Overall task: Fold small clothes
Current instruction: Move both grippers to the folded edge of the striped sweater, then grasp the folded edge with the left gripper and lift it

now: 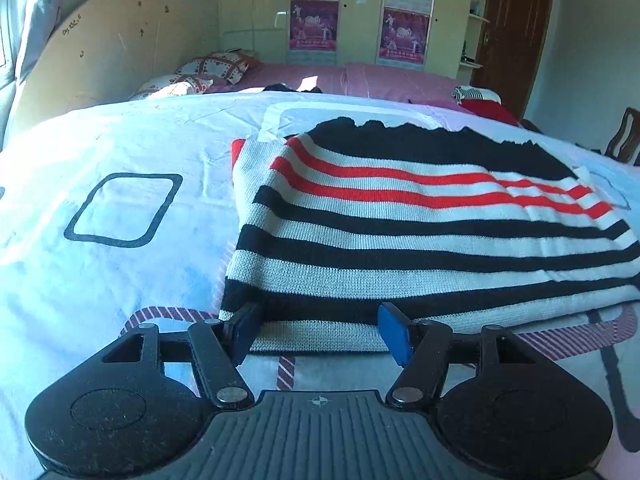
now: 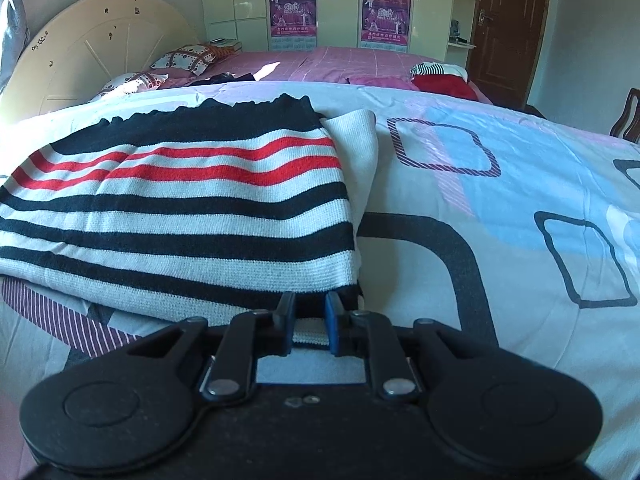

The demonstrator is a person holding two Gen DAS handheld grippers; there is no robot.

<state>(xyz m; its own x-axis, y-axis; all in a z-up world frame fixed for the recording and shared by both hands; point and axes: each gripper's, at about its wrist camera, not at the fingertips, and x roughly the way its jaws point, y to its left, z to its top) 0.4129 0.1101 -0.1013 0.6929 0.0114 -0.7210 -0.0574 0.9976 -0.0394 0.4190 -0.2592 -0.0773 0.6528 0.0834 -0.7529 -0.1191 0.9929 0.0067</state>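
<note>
At the near edge of the bed, the left gripper (image 1: 322,330) is seen with its fingers spread wide, the blue pads (image 1: 394,334) set on either side of the near hem of a striped knit sweater (image 1: 400,224). The hem lies between the two fingers, but nothing is clamped; the left finger sits just at the sweater's near left corner. In the right wrist view, the right gripper (image 2: 310,322) is seen with its fingers drawn close together, and a narrow strip of the near hem at the sweater's (image 2: 180,208) near right corner is caught between them; whether the pads press it fully cannot be told, though the gap is filled with knit fabric.

Beyond the grippers the sweater is spread flat, folded, with black and white stripes nearest, red stripes further off and a solid black band with a wavy edge at the far side. A white sleeve part (image 2: 360,152) is seen sticking out along its right side. The sweater rests on a pale bedsheet (image 1: 120,264) printed with dark rounded squares and striped maroon outlines. Further away a pink bedspread (image 2: 340,64) is visible, with patterned pillows (image 2: 188,58) at the far left, a rounded headboard (image 2: 92,52) behind them, and a small pile of red and striped clothes (image 2: 440,78) at the far right. A wardrobe with posters (image 2: 340,8) and a brown door (image 2: 508,28) stand at the far wall.
</note>
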